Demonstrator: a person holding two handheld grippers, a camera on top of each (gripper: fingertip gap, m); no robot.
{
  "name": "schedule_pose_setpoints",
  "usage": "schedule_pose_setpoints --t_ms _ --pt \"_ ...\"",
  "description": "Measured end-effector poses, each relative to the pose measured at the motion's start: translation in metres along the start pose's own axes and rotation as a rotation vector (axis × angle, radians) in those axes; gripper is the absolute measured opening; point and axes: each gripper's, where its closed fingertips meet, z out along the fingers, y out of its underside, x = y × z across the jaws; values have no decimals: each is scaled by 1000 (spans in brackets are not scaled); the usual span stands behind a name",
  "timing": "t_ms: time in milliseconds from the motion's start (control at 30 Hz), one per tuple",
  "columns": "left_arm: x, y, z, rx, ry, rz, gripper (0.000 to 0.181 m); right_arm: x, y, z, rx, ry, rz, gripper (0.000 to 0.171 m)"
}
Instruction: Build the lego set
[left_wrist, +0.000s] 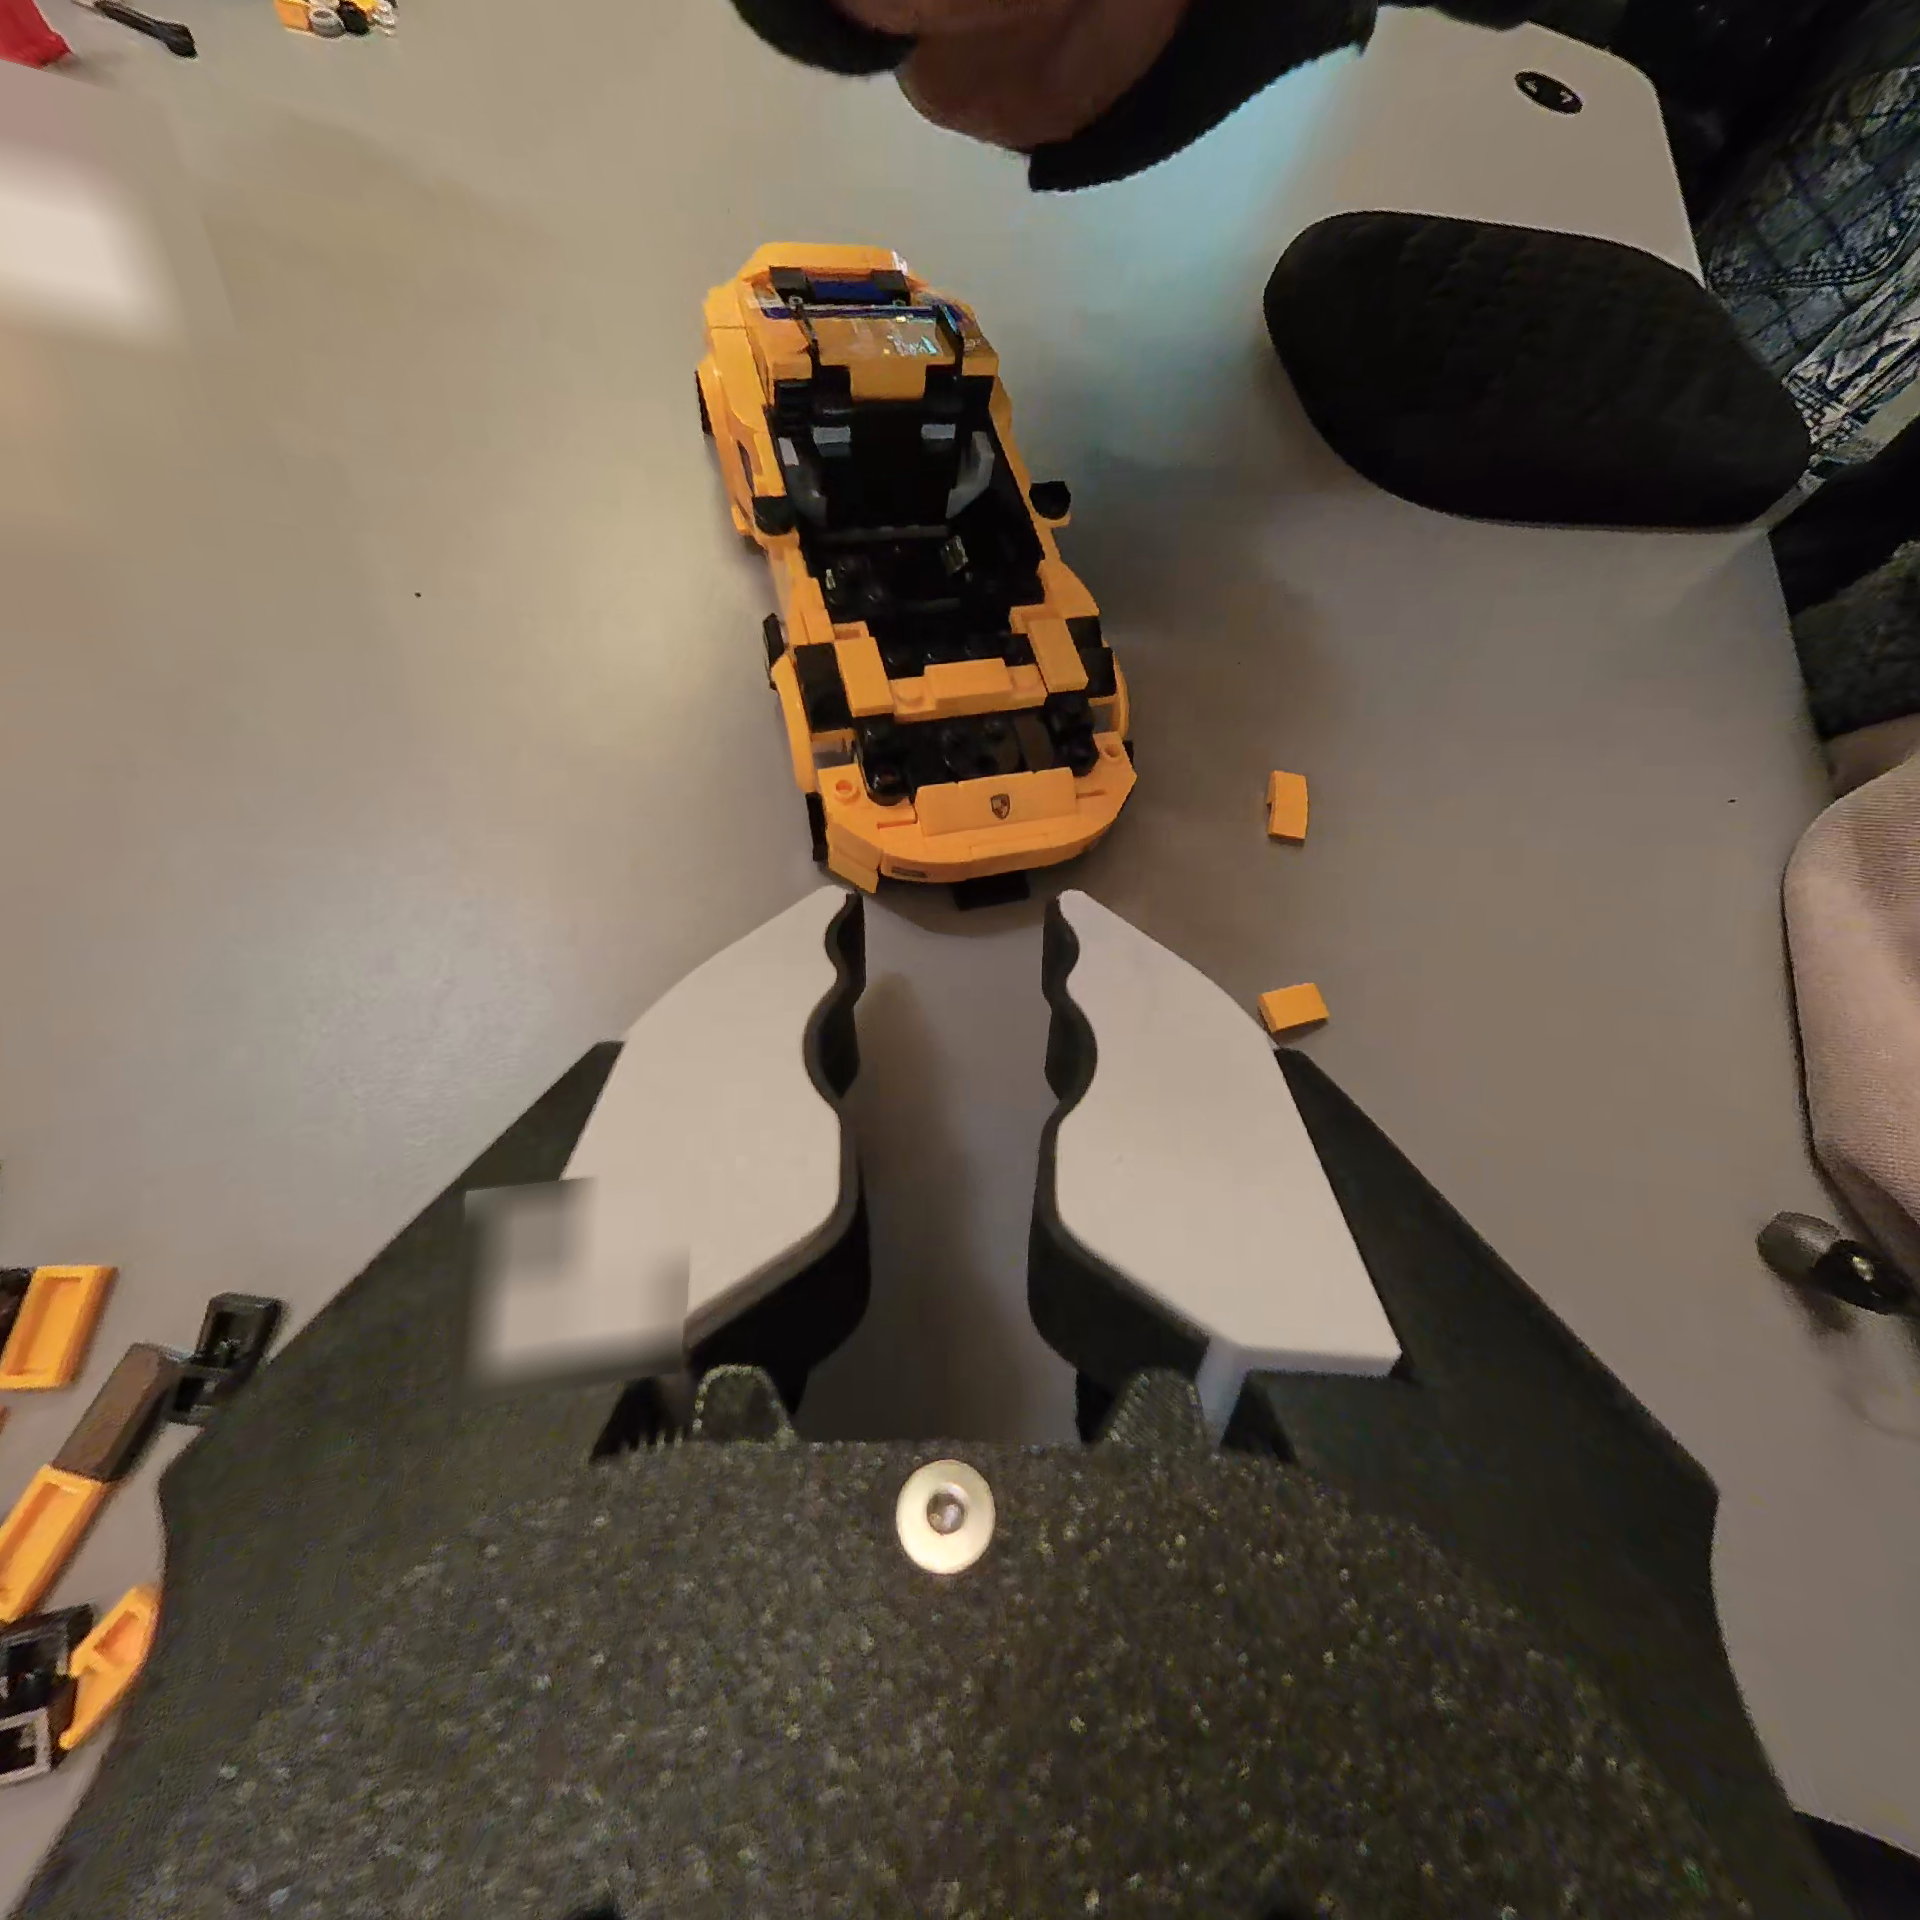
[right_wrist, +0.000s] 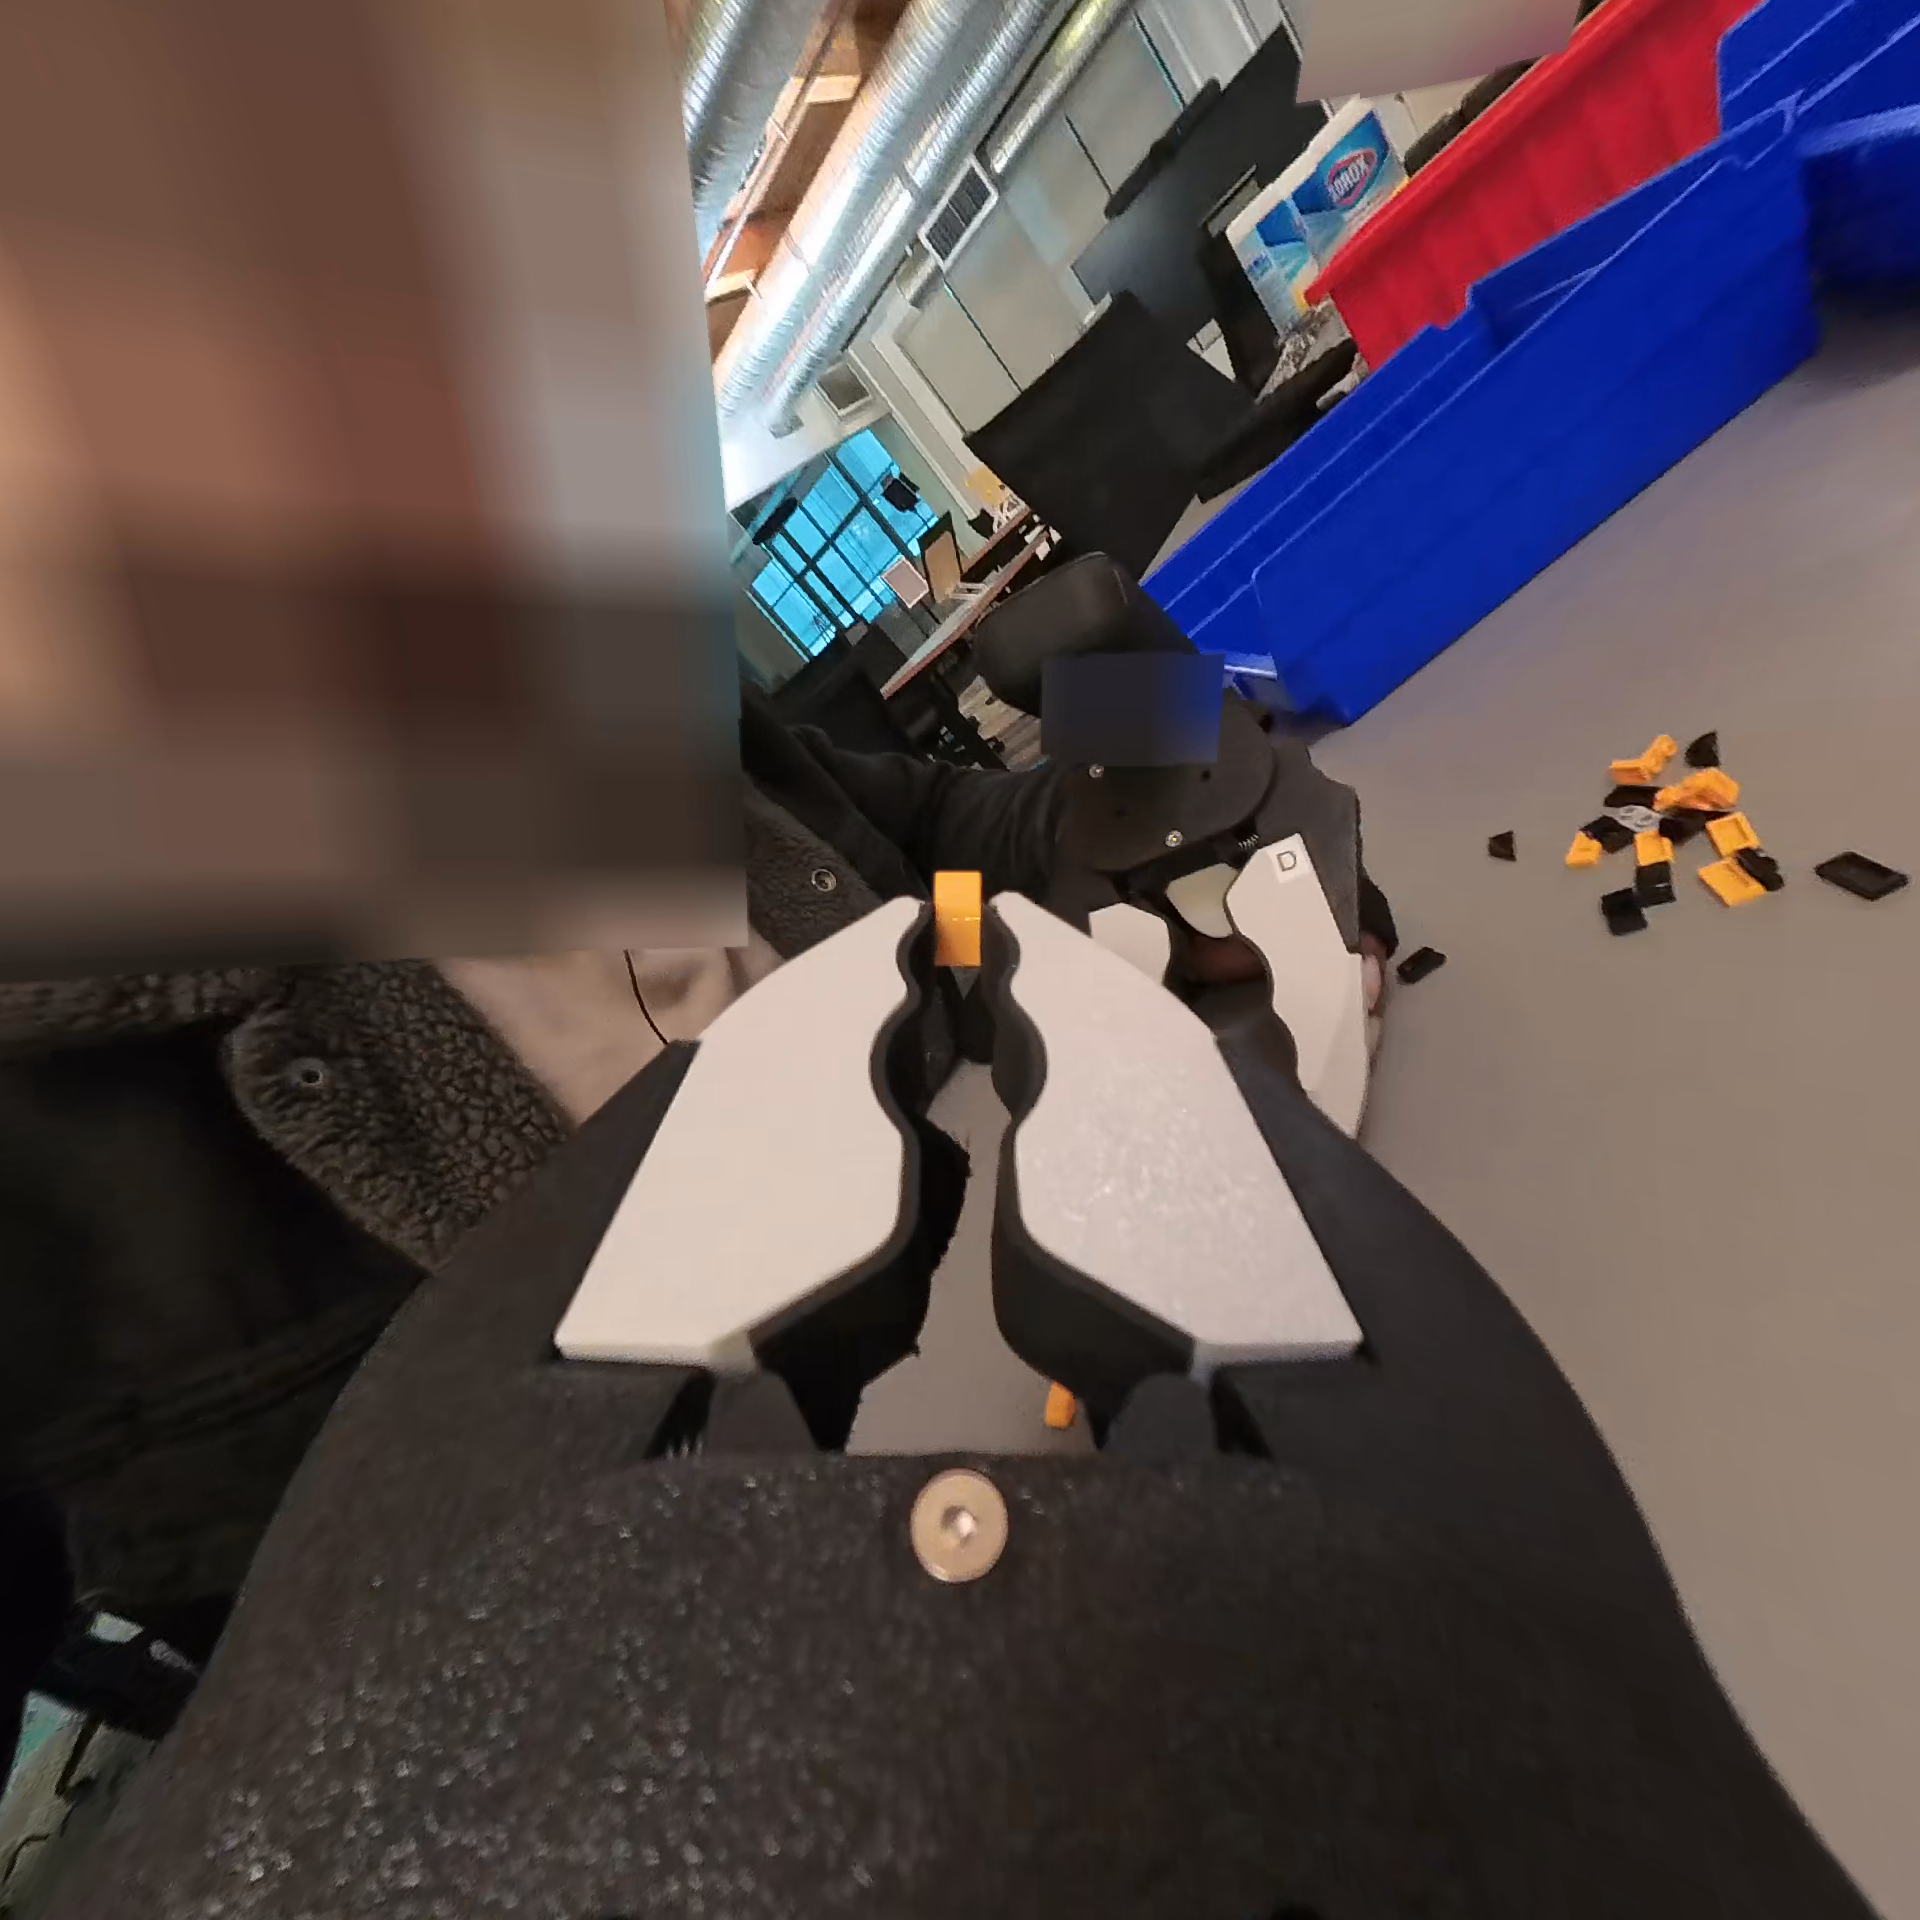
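A partly built orange and black lego car (left_wrist: 914, 582) stands on the grey table (left_wrist: 416, 727), its nose toward my left gripper (left_wrist: 954, 909). The left gripper is open and empty, its tips just short of the car's nose. Two loose orange pieces (left_wrist: 1286, 805) (left_wrist: 1292, 1008) lie to the right of the car's nose. In the right wrist view my right gripper (right_wrist: 958, 925) is shut on a small orange piece (right_wrist: 957, 920), held up in the air and tilted. The left gripper (right_wrist: 1278, 935) shows beyond it, lower on the table.
Loose orange and black parts (left_wrist: 62, 1455) lie at the table's lower left. A pile of small orange and black pieces (right_wrist: 1683, 831) lies near blue bins (right_wrist: 1507, 468) and a red bin (right_wrist: 1538, 197). A dark padded chair arm (left_wrist: 1527, 374) sits at the table's right edge. A person in dark clothes sits close. Across from one pair of fingers to the other is roughly 15 cm.
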Motion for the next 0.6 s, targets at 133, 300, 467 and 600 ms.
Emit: schedule_pose_setpoints --t_ms 133,300,467,600 --pt "0 0 0 -2 0 1 32 -3 -1 2 14 -15 1 8" --pt "1 1 0 -4 1 3 32 -2 3 3 9 -9 0 8" --pt "0 0 0 -3 0 4 31 1 12 3 -43 67 -53 8" --pt "-1 -3 -1 18 -9 2 28 3 14 -1 -53 151 -119 8"
